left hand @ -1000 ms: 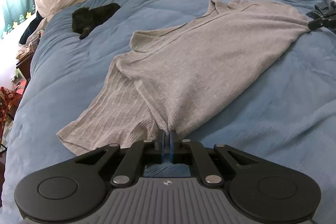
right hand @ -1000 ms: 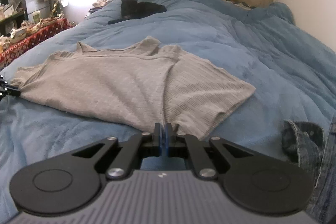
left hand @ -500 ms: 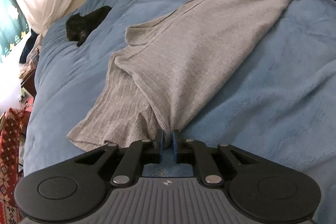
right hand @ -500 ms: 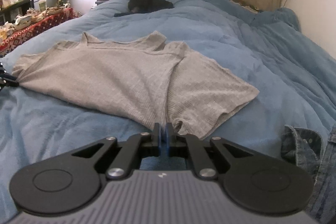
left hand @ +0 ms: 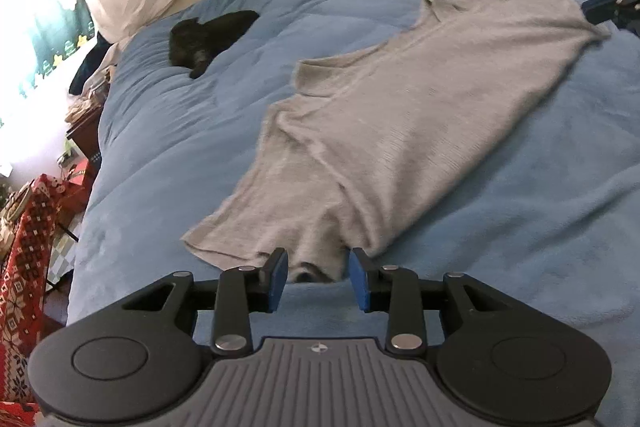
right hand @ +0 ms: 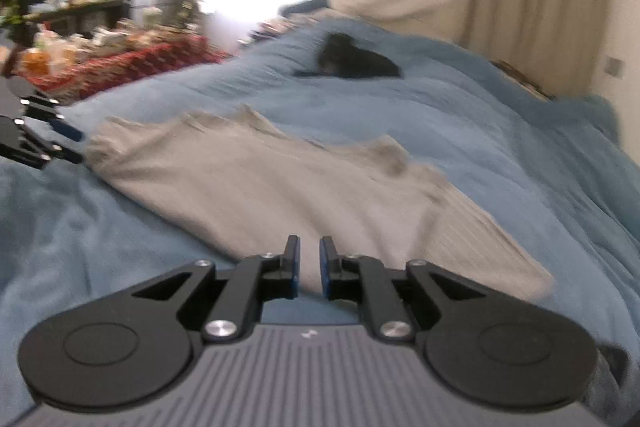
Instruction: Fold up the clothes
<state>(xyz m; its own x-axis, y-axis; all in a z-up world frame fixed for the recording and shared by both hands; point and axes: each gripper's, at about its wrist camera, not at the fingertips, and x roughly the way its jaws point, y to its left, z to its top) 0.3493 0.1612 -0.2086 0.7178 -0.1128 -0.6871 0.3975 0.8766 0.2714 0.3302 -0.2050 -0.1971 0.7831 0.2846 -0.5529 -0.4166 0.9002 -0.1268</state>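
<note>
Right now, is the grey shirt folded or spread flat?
Folded: one side of the shirt lies doubled over the rest on the bed.

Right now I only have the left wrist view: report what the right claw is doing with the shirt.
Observer: The right claw is opening. Its pads show a narrow gap and neither presses on the grey shirt.
Operator: Report what lies right of it in that view.
Observer: The shirt's ribbed flap lies spread on the blue blanket.
Operator: Name anything in the lower right corner.
Observer: Dark fabric, too blurred to identify.
</note>
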